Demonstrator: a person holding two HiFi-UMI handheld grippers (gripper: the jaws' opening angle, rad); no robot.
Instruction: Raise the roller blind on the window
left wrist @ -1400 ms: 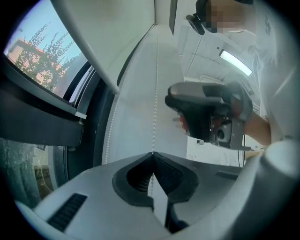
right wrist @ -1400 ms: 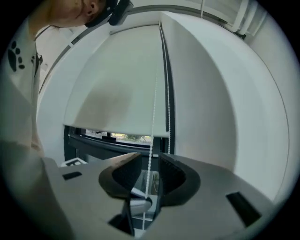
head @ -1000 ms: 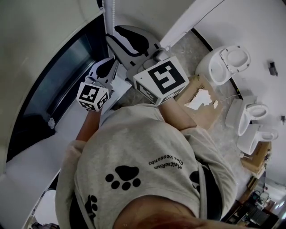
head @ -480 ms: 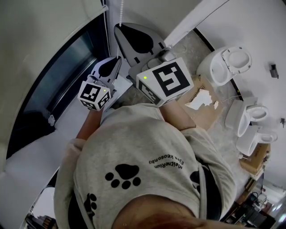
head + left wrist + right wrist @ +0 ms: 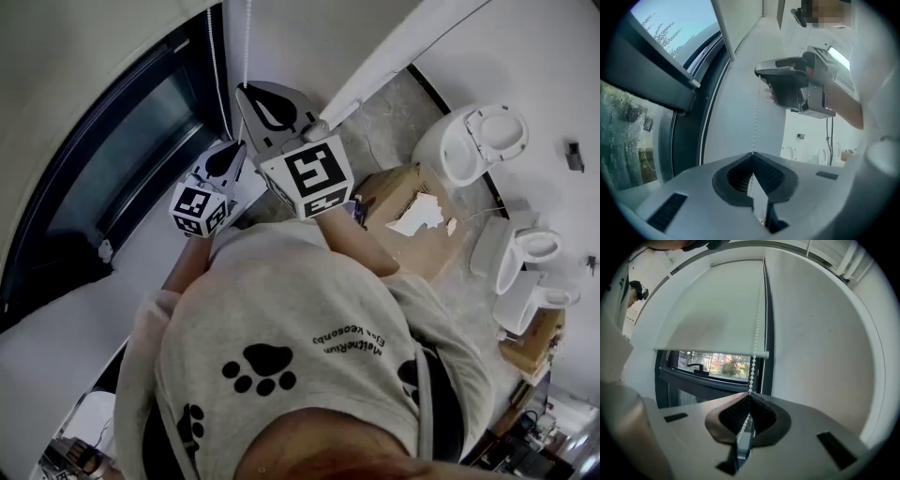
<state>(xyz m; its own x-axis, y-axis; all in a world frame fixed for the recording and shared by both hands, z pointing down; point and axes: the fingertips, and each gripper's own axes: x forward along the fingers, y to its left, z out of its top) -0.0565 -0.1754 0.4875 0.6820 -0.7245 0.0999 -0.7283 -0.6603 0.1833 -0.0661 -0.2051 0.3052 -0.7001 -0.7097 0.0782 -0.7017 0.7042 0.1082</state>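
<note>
Your left gripper is squeezed shut on the bead chain. Your right gripper is squeezed shut on the chain too, higher up than the left one. The chain hangs straight down next to the dark window frame. The roller blind covers the top part of the window. Trees show through the glass under its bottom bar. A plain white wall is to the right of the window. On the grey floor near you stand white toilets along the wall. A torn cardboard box sits beside them.
</note>
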